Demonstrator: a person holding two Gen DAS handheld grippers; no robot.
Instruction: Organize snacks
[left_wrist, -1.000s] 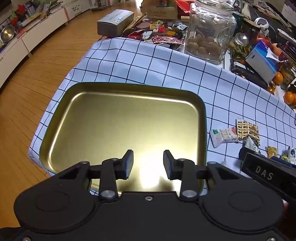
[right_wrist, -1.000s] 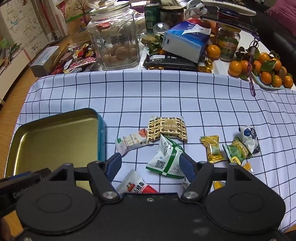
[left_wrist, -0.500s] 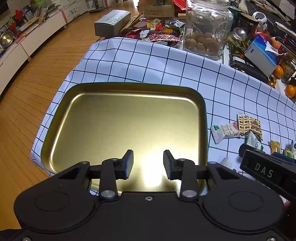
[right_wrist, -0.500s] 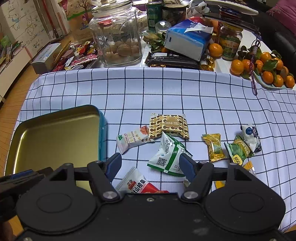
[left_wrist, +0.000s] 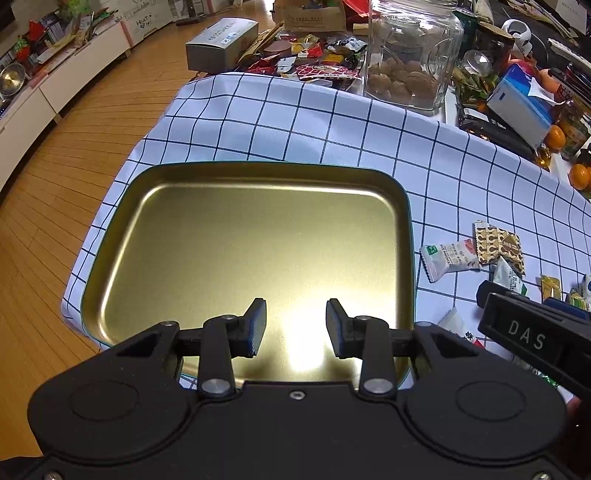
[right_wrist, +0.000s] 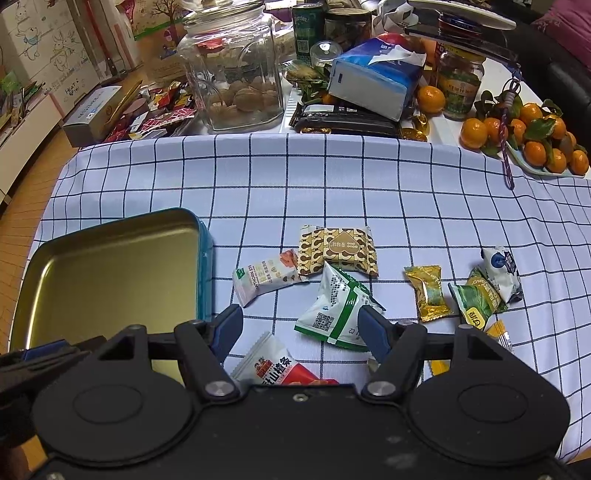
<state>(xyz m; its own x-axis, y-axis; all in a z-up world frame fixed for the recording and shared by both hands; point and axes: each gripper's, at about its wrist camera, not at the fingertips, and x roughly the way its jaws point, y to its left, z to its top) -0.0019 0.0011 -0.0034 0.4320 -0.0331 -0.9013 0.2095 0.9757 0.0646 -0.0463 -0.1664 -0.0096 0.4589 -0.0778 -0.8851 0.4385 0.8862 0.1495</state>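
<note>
A gold tin tray with a teal outside (left_wrist: 258, 236) lies empty on the checked cloth; it also shows in the right wrist view (right_wrist: 110, 273). My left gripper (left_wrist: 295, 326) hovers open and empty over the tray's near edge. My right gripper (right_wrist: 301, 328) is open and empty above several wrapped snacks: a white-green packet (right_wrist: 334, 310), a red-white packet (right_wrist: 273, 369), a white bar (right_wrist: 266, 280), a brown patterned packet (right_wrist: 338, 251), a gold candy (right_wrist: 428, 291), a green packet (right_wrist: 476, 299) and a white-blue one (right_wrist: 500, 267).
Along the table's far side stand a glass jar of walnuts (right_wrist: 236, 70), a blue tissue pack (right_wrist: 373, 79), a dark bar (right_wrist: 343, 120), mandarins on a plate (right_wrist: 528, 136) and a heap of wrappers (right_wrist: 155, 114). The wooden floor (left_wrist: 55, 155) lies beyond the cloth's left edge.
Both grippers have drawn back and up slightly, so the tray and snacks sit a little farther off in view. Jaws unchanged, nothing picked up.
</note>
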